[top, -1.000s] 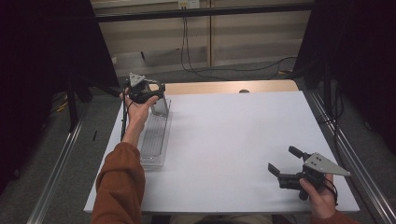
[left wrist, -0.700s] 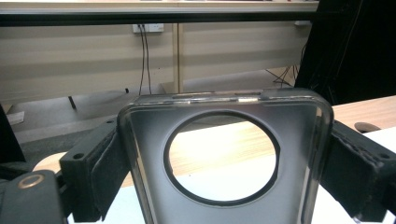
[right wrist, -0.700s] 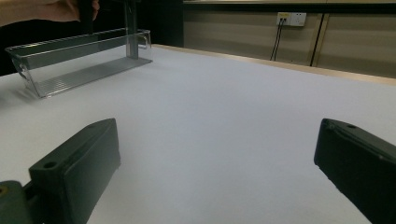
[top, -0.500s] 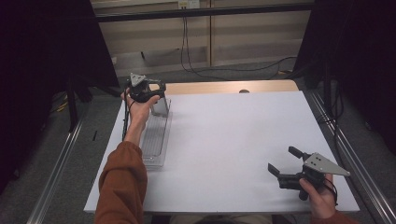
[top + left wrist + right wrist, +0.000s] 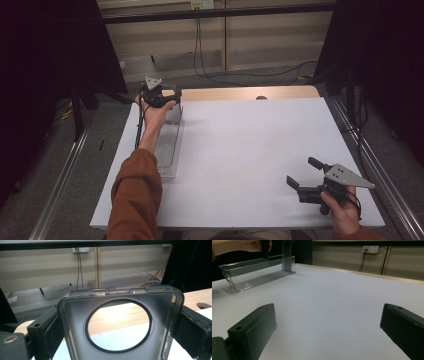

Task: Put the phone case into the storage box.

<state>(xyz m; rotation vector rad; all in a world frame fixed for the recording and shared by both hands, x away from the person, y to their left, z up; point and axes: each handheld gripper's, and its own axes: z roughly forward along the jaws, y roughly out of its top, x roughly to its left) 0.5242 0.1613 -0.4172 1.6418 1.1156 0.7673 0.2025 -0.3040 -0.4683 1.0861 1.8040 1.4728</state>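
Note:
My left gripper (image 5: 165, 99) is at the far left of the white table, shut on a clear phone case (image 5: 117, 315) with a large round camera hole. Its black pads (image 5: 51, 330) press on the case's two long sides. The case (image 5: 173, 114) stands upright at the far end of a clear plastic tray (image 5: 167, 150). That case (image 5: 287, 257) and tray (image 5: 257, 277) are also in the right gripper view, at upper left. My right gripper (image 5: 302, 171) rests low at the near right of the table, open, with nothing between its jaws (image 5: 327, 322).
A white sheet (image 5: 250, 145) covers the table, with a strip of bare wood (image 5: 240, 94) along the far edge. Cables (image 5: 200, 50) hang against the back wall. Metal rails (image 5: 365, 160) run along both sides of the table.

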